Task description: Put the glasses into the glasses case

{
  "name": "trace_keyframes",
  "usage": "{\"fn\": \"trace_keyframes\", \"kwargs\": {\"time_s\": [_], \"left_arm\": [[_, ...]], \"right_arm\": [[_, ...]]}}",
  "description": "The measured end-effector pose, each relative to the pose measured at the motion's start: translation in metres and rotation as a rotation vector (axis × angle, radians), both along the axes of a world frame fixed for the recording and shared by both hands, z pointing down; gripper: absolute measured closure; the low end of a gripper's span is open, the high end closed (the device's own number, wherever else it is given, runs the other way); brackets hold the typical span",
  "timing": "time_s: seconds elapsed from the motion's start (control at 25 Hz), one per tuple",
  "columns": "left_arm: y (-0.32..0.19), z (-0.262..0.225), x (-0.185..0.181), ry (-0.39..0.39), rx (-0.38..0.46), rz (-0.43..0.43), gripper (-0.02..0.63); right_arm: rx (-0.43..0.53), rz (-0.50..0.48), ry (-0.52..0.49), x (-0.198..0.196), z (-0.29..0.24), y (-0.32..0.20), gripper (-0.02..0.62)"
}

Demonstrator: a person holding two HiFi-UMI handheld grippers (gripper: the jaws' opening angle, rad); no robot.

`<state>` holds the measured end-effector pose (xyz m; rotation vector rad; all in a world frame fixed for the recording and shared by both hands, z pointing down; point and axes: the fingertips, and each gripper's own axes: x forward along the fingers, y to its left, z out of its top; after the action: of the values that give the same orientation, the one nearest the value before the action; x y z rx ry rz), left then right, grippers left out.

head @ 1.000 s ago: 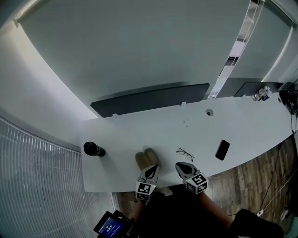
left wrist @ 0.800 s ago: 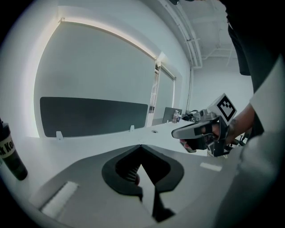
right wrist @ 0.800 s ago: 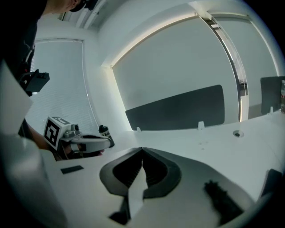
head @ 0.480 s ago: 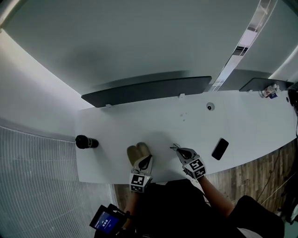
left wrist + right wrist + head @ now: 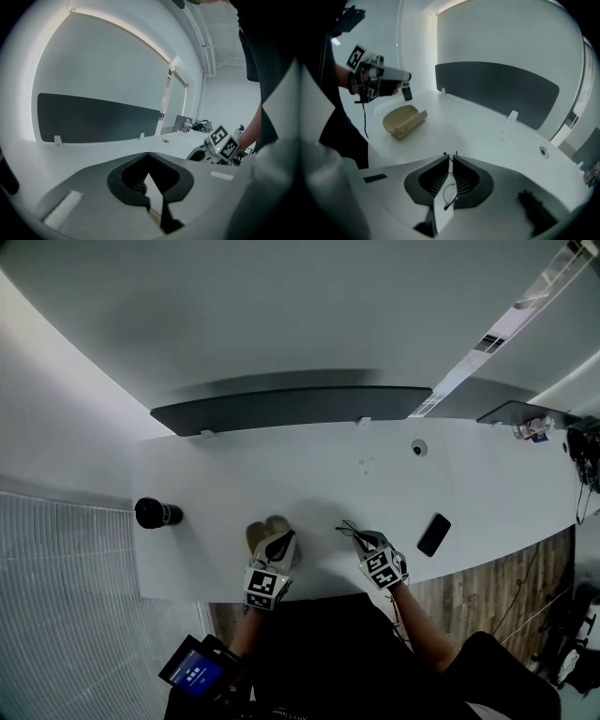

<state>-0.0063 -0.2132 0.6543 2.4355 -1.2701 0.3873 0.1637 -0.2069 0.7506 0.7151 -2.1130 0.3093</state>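
Note:
The thin wire glasses [image 5: 346,530] lie on the white table [image 5: 309,474], right of the open tan glasses case [image 5: 263,532]. My right gripper [image 5: 362,539] points steeply down with its jaws shut right over them. In the right gripper view a lens of the glasses [image 5: 449,192] shows through the slit behind the closed tips of my right gripper [image 5: 450,158], and I cannot tell whether the jaws pinch the frame. My left gripper [image 5: 280,544] is shut and empty at the case's near side. In the right gripper view my left gripper [image 5: 401,76] hovers above the case [image 5: 404,120].
A black phone [image 5: 433,534] lies right of the glasses near the table's front edge. A black cylinder [image 5: 155,513] lies at the far left. A dark divider panel [image 5: 291,407] runs along the table's back edge. Small items [image 5: 531,427] sit at the far right.
My right gripper has dropped and tipped down from above the table onto the glasses. My left gripper has slid a little along the case's near side.

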Motion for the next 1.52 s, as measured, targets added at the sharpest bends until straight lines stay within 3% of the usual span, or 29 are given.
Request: {"fn": "trace_keyframes", "kwargs": {"time_s": [0.04,0.12,0.28,0.48,0.52,0.56,0.64,0.92,1.16,1.24,1.36,1.4,1.44,1.52], "left_arm": [[0.001,0.0,-0.003,0.0,-0.004,0.004,0.598],[0.002,0.002,-0.011,-0.006,-0.015,0.013,0.599],[0.001,0.004,-0.025,-0.004,-0.025,0.003,0.598],[0.001,0.006,-0.03,-0.007,-0.028,0.001,0.598],[0.001,0.005,-0.03,-0.006,-0.026,0.0,0.598],[0.001,0.003,-0.03,-0.005,-0.023,-0.003,0.599],[0.001,0.001,-0.03,-0.003,-0.02,-0.006,0.598],[-0.003,-0.001,-0.041,0.007,-0.002,-0.056,0.598],[0.014,0.006,-0.05,0.029,-0.039,-0.108,0.598],[0.016,0.004,-0.064,0.029,-0.04,-0.14,0.599],[0.021,0.003,-0.083,0.039,-0.041,-0.185,0.598],[0.023,0.004,-0.088,0.044,-0.042,-0.198,0.598],[0.026,0.004,-0.094,0.047,-0.044,-0.211,0.598],[0.032,0.001,-0.105,0.057,-0.049,-0.24,0.598]], "right_arm": [[-0.009,-0.025,0.032,0.001,0.006,0.003,0.572],[-0.042,-0.053,0.077,0.0,0.017,0.009,0.478],[-0.086,-0.074,0.169,0.005,0.031,0.012,0.442],[-0.108,-0.038,0.198,0.01,0.051,-0.001,0.443],[-0.113,-0.023,0.203,0.012,0.055,-0.004,0.466],[-0.118,-0.008,0.206,0.014,0.057,-0.006,0.567],[-0.129,0.007,0.196,0.015,0.053,-0.006,0.578],[0.026,0.089,0.011,-0.009,-0.046,-0.034,0.58],[0.036,0.113,-0.211,-0.07,-0.104,-0.05,0.58],[-0.06,0.193,-0.369,-0.103,-0.112,-0.056,0.58],[-0.351,0.424,-0.689,-0.146,-0.108,-0.054,0.58],[-0.398,0.447,-0.71,-0.16,-0.101,-0.049,0.58],[-0.409,0.428,-0.67,-0.174,-0.09,-0.04,0.58],[-0.402,0.356,-0.52,-0.194,-0.06,-0.019,0.58]]}}
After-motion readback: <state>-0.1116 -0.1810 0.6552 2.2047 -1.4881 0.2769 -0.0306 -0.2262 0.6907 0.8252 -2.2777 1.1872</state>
